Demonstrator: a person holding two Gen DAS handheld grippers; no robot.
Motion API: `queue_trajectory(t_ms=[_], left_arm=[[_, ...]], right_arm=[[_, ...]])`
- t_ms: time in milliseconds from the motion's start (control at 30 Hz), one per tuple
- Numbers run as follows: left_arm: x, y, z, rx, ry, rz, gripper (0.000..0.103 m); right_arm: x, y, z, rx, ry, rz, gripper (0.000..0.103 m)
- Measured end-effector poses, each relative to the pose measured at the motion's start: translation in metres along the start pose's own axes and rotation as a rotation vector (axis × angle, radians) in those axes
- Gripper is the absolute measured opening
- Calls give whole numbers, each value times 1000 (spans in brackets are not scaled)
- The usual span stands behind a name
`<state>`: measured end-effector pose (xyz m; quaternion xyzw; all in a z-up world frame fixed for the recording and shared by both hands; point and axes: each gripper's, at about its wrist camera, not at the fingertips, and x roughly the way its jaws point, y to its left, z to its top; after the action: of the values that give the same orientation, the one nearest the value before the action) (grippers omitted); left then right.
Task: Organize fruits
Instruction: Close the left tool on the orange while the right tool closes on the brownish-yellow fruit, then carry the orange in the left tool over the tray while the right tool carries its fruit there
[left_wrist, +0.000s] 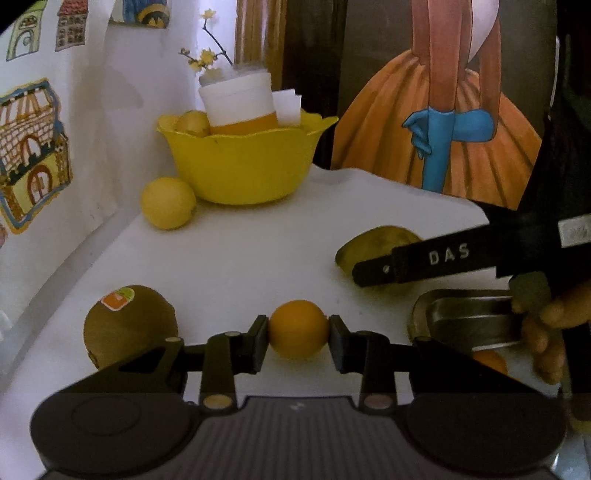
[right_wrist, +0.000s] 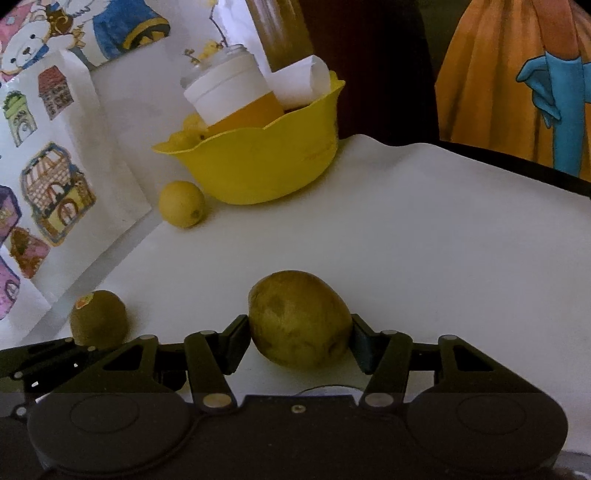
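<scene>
In the left wrist view my left gripper (left_wrist: 298, 334) is shut on a small round orange fruit (left_wrist: 298, 326) that sits low over the white tabletop (left_wrist: 240, 266). A brown kiwi with a sticker (left_wrist: 125, 325) lies just left of it. In the right wrist view both pads of my right gripper (right_wrist: 299, 336) press on a large olive-green fruit (right_wrist: 299, 317) resting on the table. The same kiwi (right_wrist: 98, 319) lies to its left. A yellow bowl (left_wrist: 240, 170) (right_wrist: 258, 166) stands at the back, with a lemon (left_wrist: 168, 203) (right_wrist: 181, 203) beside it.
The bowl holds a white-and-orange cup (right_wrist: 229, 96), paper and some small yellow fruit. White panels with house drawings (left_wrist: 33, 155) wall the left side. A hand (left_wrist: 546, 325) and a shiny metal piece (left_wrist: 465, 321) fill the left view's right edge, with another orange fruit (left_wrist: 491, 360) under them.
</scene>
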<state>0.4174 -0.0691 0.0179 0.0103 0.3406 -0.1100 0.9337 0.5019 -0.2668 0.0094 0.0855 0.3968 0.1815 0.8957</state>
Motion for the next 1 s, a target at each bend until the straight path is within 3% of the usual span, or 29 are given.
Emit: queue_trajectory(t_ms=[400,700,1000], left_arm=[[-29,6,-1,-35,-45,-5,37],[-74,-3,-7,-76,-98,-34,37],[-126,-29,-29,-75,-132,-97,37]], right_arm=[[-32,4,4,23,-84,39,58],[-99,9,-14,-11,-132,69,58],[-181,21,-59,-41,-173,111,58]])
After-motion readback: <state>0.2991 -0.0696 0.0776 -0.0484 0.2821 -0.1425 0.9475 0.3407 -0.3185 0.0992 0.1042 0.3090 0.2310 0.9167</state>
